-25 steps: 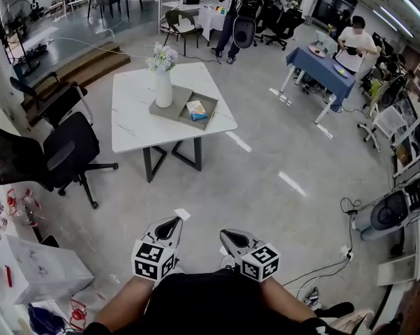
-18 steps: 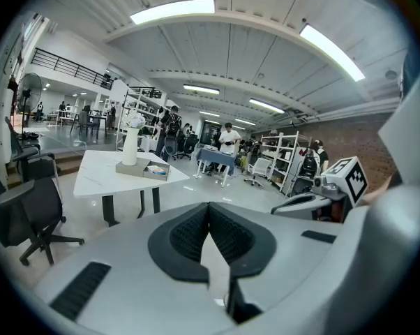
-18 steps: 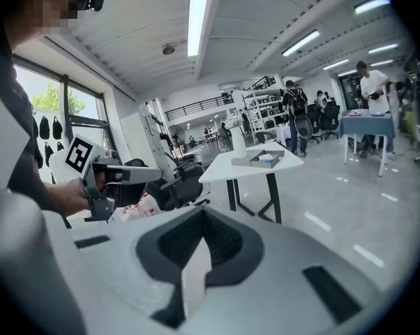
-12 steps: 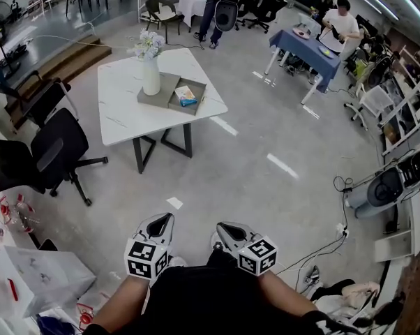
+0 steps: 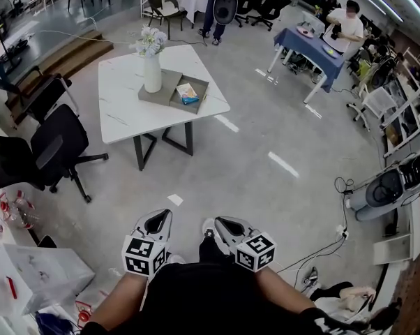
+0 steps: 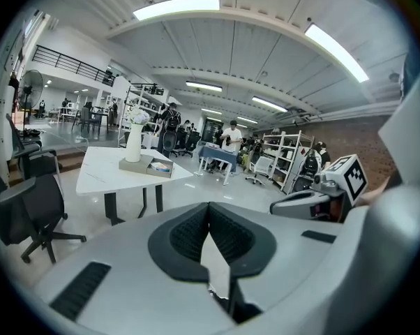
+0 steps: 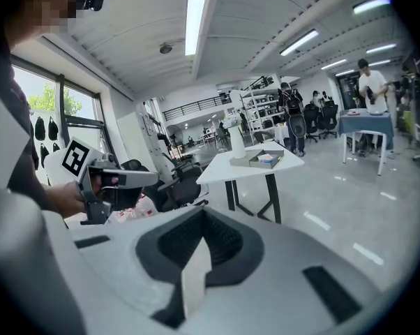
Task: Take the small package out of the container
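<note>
Left claw (image 5: 160, 218): jaws fully together, nothing between the pads. Right claw (image 5: 220, 223): jaws likewise together, empty. Both were held low and close in front of the person's body, side by side, tips pointing forward over bare floor (image 5: 252, 187).

Ahead, well apart from both claws, stood the white bench (image 5: 126, 114). On it lay the grey container (image 5: 203, 96), with a white vase (image 5: 153, 75) of flowers standing at its left part. The small package (image 5: 188, 93), pale with a blue edge, lay inside the right part of the container, untouched. The same layout showed small and far off in both gripper views.

Progress, judged: none of the task itself was done. The package was still in the container and neither claw was within reach. Left to do: close the gap to the bench, open one claw, descend on the package, grip it, lift it clear of the container wall.
</note>
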`<state>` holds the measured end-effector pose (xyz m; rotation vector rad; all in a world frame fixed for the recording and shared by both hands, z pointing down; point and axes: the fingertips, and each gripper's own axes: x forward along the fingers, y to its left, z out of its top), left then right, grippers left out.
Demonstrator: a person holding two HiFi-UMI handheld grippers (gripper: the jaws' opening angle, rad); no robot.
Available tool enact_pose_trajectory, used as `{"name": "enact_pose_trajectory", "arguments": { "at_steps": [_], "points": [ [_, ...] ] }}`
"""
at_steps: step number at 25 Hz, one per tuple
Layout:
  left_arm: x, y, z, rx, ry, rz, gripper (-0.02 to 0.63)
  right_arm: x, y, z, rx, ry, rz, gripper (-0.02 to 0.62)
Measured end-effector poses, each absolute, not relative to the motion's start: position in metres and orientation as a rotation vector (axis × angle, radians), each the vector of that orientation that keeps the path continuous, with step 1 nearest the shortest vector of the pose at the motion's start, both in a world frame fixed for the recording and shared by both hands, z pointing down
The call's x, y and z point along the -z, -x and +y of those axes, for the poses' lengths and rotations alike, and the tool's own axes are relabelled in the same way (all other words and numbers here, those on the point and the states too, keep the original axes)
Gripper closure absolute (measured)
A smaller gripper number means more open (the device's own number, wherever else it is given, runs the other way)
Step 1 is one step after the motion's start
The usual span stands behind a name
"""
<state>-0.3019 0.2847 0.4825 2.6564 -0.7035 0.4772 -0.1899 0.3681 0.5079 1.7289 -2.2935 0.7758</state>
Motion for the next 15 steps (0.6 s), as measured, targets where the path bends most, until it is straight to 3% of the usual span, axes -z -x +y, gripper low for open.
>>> {"name": "enact_pose_trajectory", "arguments": {
  "at_steps": [15],
  "points": [
    [-0.469,0.225,0.211,-0.460,-2.664,-0.778,0.606,-0.501,0.107,0.282,-0.752,-1.697,-2.361,0.597]
  ]
}}
